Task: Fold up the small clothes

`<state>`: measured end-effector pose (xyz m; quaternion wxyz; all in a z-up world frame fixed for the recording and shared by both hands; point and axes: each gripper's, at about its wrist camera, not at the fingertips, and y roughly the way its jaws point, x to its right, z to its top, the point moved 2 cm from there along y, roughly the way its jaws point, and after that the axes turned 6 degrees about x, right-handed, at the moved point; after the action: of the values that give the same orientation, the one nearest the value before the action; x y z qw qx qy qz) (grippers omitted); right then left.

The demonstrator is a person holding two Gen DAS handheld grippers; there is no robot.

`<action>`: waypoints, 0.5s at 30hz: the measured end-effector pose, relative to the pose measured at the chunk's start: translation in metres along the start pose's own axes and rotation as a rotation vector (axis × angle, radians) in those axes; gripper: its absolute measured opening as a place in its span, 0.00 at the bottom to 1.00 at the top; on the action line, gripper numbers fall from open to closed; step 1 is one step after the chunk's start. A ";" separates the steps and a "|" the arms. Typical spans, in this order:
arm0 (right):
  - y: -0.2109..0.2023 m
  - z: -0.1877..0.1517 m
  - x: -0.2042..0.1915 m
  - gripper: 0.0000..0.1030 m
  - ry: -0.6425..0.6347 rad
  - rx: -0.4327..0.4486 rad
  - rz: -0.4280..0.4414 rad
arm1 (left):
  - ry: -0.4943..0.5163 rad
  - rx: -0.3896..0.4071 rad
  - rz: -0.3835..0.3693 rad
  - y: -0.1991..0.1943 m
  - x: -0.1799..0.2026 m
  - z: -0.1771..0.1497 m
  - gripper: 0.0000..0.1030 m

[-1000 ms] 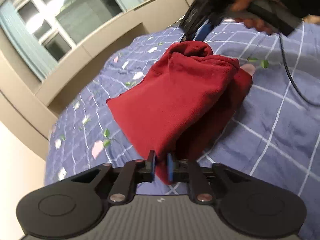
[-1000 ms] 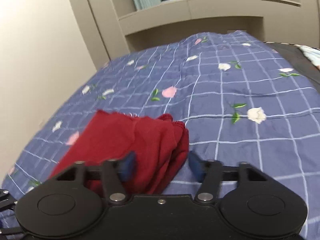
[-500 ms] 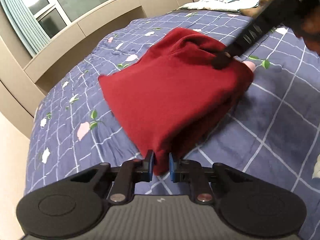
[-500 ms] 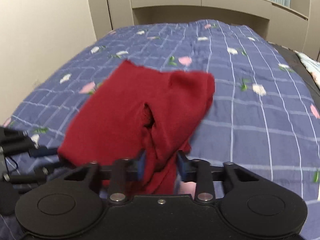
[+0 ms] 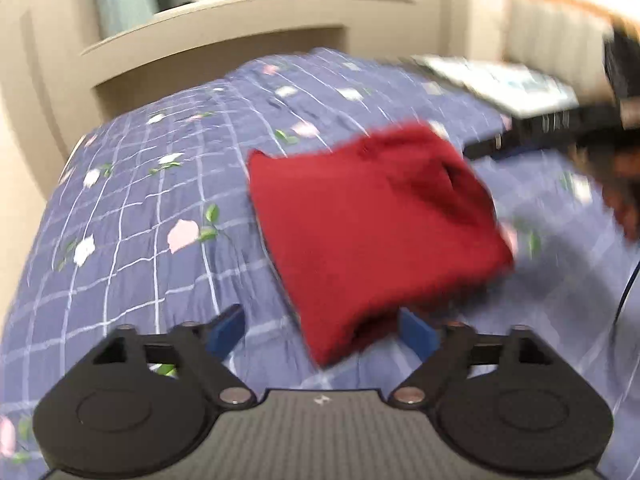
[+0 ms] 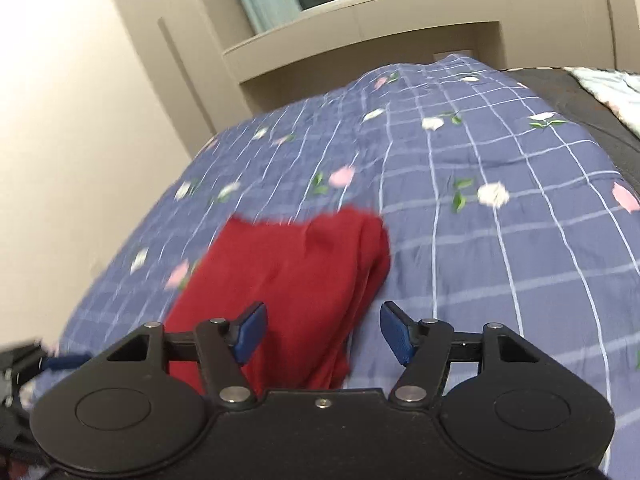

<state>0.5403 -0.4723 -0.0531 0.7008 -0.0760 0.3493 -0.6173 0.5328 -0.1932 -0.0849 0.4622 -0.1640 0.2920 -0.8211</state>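
Bed (image 5: 132, 264), covered by a blue checked quilt with small flowers, fills the middle of both views; a pale wall (image 6: 60, 120) stands at the left and a window ledge (image 6: 360, 36) runs across the top. Red garment (image 5: 372, 232), already folded into a thick square, lies on the quilt right of centre in the left wrist view and at lower centre in the right wrist view (image 6: 296, 292), where its stacked edges show along the right side.

Left gripper (image 5: 322, 330) sits at the bottom of its frame. Its jaws have just been opening and its blue fingers (image 5: 226, 330) now stand spread wide, the near corner of the garment lying between them but not pinched. Right gripper (image 6: 322, 332) has likewise just been opening; its fingers (image 6: 250, 332) are spread, with the near edge of the garment between them and no pad pressing on it. A person's hand (image 5: 624, 184) carrying that gripper appears, blurred, at the right edge of the left wrist view.

The step in hand appears to be letting go of the finished fold. It is best done by drawing both grippers straight back and up with fingers kept wide, so that no pad snags the top layer and pulls the stack open.
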 end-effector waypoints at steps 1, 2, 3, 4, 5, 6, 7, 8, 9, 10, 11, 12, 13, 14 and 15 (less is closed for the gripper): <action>0.010 0.009 0.003 0.61 0.017 0.007 0.005 | -0.054 0.020 -0.008 0.004 -0.004 0.008 0.88; 0.022 0.018 0.005 0.56 0.032 0.001 0.006 | -0.099 0.030 -0.008 0.010 -0.007 0.015 0.88; 0.033 0.024 0.007 0.47 0.044 -0.005 0.001 | -0.134 0.035 -0.004 0.016 -0.008 0.022 0.88; 0.046 0.030 0.009 0.41 0.058 -0.015 0.001 | -0.174 0.041 -0.002 0.023 -0.009 0.029 0.88; 0.058 0.034 0.011 0.27 0.064 -0.030 -0.005 | -0.208 0.049 -0.006 0.027 -0.009 0.033 0.88; 0.068 0.038 0.012 0.14 0.059 -0.036 -0.019 | -0.241 0.057 -0.016 0.033 -0.008 0.038 0.88; 0.074 0.039 0.013 0.10 0.045 -0.041 -0.027 | -0.263 0.060 -0.030 0.039 -0.006 0.040 0.88; 0.081 0.040 0.014 0.09 0.022 -0.049 -0.032 | -0.269 0.059 -0.044 0.044 -0.002 0.041 0.88; 0.086 0.040 0.016 0.07 0.001 -0.054 -0.034 | -0.261 0.051 -0.053 0.050 0.002 0.041 0.88; 0.089 0.039 0.018 0.07 -0.015 -0.059 -0.033 | -0.233 0.030 -0.061 0.057 0.008 0.039 0.87; 0.092 0.037 0.020 0.07 -0.038 -0.067 -0.037 | -0.199 0.009 -0.065 0.064 0.014 0.035 0.87; 0.094 0.033 0.022 0.07 -0.071 -0.071 -0.044 | -0.161 -0.013 -0.062 0.070 0.021 0.029 0.87; 0.093 0.027 0.023 0.07 -0.094 -0.074 -0.047 | -0.122 -0.028 -0.049 0.075 0.026 0.024 0.87; 0.094 0.021 0.026 0.08 -0.113 -0.078 -0.052 | -0.069 -0.033 -0.034 0.079 0.031 0.017 0.87; 0.095 0.014 0.028 0.08 -0.122 -0.077 -0.055 | -0.028 -0.032 -0.030 0.080 0.036 0.011 0.87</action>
<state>0.6253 -0.4811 -0.1046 0.7001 -0.1500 0.3274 -0.6165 0.5736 -0.2601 -0.1267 0.4513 -0.1872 0.2962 -0.8207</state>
